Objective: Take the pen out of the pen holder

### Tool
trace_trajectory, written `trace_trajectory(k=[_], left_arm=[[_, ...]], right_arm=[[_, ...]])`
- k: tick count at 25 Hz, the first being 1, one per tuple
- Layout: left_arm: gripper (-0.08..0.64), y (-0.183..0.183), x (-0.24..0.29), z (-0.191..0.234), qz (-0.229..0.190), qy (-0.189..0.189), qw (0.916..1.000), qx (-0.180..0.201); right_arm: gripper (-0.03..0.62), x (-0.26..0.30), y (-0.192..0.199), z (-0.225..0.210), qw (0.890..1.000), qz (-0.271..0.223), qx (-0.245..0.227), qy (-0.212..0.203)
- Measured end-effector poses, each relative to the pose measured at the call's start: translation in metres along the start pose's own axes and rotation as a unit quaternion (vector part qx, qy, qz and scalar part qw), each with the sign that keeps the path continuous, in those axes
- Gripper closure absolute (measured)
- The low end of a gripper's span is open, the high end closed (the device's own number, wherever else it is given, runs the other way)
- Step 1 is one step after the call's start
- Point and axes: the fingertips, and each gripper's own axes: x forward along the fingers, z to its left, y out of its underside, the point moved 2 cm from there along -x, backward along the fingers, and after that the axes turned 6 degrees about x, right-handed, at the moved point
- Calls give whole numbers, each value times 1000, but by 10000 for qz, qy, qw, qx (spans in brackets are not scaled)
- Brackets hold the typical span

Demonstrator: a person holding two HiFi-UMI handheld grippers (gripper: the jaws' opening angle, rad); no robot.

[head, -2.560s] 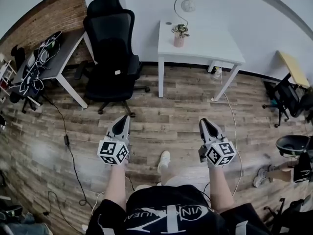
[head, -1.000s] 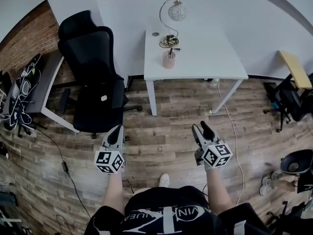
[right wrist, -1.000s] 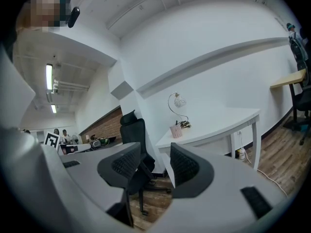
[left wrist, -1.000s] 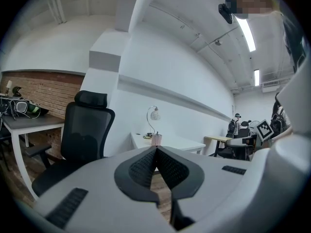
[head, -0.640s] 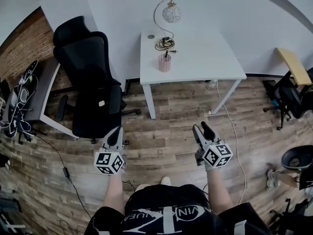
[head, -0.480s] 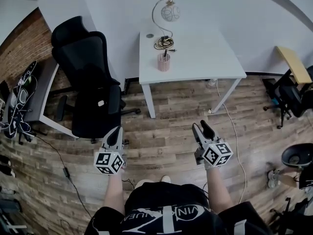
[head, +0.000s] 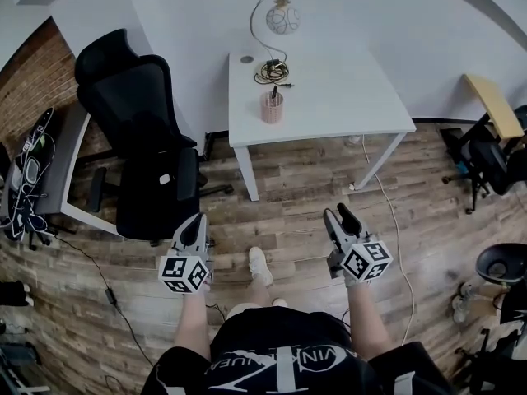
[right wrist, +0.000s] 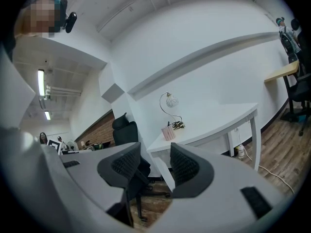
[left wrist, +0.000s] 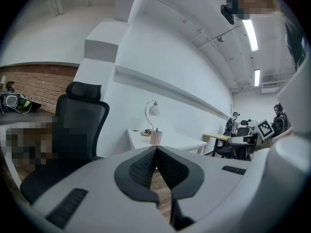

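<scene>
You are standing on a wood-plank floor (head: 296, 196), with the white table (head: 346, 97) well ahead of both grippers. The pen (head: 274, 94) is sitting upright in the pink pen holder (head: 272, 108) beside the lamp (head: 281, 19). Your left gripper (head: 198, 219) is pressing its jaws together on nothing, and your right gripper (head: 338, 213) is holding its jaws apart, empty. Only the left gripper view is showing the ceiling light strips (left wrist: 250, 33).

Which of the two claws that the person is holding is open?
The grey right claw: its black ribbed pads stand apart with nothing between them. On the grey left claw they meet at the tips.
</scene>
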Motion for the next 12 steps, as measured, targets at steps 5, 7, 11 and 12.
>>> trace_trajectory(k=[5, 7, 11, 12], left_arm=[[548, -9, 40, 13, -109, 50, 9999, 7], [548, -15, 59, 17, -139, 125, 9998, 32], [548, -21, 91, 29, -131, 232, 9996, 16], [548, -22, 98, 32, -124, 250, 9996, 1]], right_arm=[[413, 29, -15, -8, 10000, -10, -87, -20], [413, 42, -23, -13, 10000, -48, -86, 8], [413, 70, -33, -18, 10000, -76, 18, 24], [413, 76, -33, -18, 10000, -48, 28, 17]])
